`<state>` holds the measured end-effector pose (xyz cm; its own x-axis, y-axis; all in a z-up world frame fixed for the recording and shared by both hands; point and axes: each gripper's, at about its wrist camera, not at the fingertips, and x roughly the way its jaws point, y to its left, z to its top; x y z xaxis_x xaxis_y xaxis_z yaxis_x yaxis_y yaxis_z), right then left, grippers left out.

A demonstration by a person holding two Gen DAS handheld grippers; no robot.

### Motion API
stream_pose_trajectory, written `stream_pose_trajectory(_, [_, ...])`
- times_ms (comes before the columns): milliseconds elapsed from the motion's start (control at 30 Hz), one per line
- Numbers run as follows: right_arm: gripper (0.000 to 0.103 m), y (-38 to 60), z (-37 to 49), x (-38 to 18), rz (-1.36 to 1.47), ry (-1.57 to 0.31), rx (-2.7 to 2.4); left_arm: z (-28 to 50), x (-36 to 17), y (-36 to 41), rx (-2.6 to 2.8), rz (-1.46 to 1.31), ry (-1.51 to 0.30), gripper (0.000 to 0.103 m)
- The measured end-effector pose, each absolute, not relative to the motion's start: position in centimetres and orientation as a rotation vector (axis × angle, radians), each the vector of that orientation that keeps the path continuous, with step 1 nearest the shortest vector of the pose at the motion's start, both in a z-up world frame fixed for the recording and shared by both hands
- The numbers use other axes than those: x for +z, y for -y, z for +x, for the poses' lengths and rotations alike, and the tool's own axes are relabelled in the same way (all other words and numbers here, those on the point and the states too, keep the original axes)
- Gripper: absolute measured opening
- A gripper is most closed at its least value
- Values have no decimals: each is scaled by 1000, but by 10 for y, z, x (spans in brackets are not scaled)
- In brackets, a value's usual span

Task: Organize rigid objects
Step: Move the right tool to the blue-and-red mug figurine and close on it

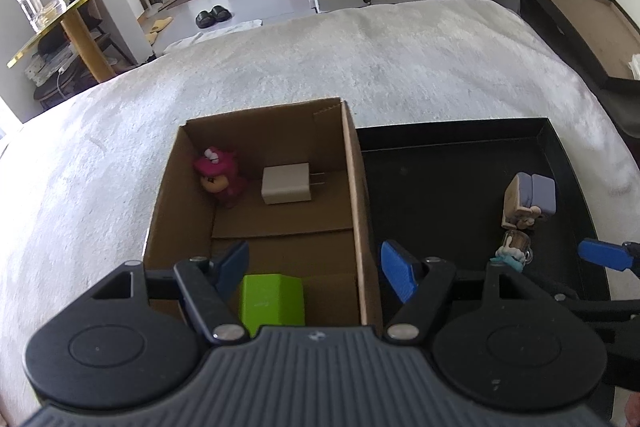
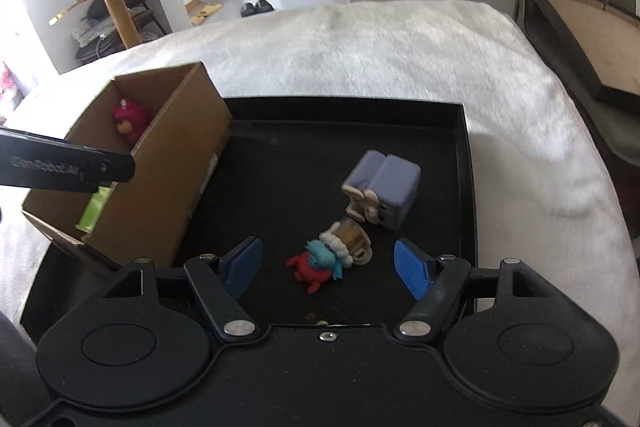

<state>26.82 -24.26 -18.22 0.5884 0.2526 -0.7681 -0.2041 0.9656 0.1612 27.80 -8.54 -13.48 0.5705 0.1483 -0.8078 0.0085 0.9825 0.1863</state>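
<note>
An open cardboard box [image 1: 356,187] holds a pink figurine [image 1: 220,179], a white charger [image 1: 286,183] and a green block [image 1: 272,301]. My left gripper [image 1: 313,251] is open and straddles the box's right wall; the green block lies loose beside its left finger. A black tray [image 2: 464,155] next to the box [image 2: 168,187] carries a lilac sofa toy [image 2: 384,187], a mug figure [image 2: 352,239] and a red crab toy [image 2: 316,267]. My right gripper [image 2: 326,247] hangs open over the tray, with the crab and mug between its fingers, untouched.
Box and tray rest on a white fluffy blanket [image 1: 360,59]. A gold shelf with a glass jar [image 1: 36,3] stands far left, and a dark wooden frame [image 1: 580,19] sits at the right. The left gripper's body [image 2: 68,171] reaches over the box.
</note>
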Motion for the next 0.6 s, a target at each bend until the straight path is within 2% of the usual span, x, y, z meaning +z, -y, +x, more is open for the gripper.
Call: stream_pose_trajectory(600, [68, 236, 296, -212, 91, -970, 206, 301, -156, 109, 58, 339, -931, 72])
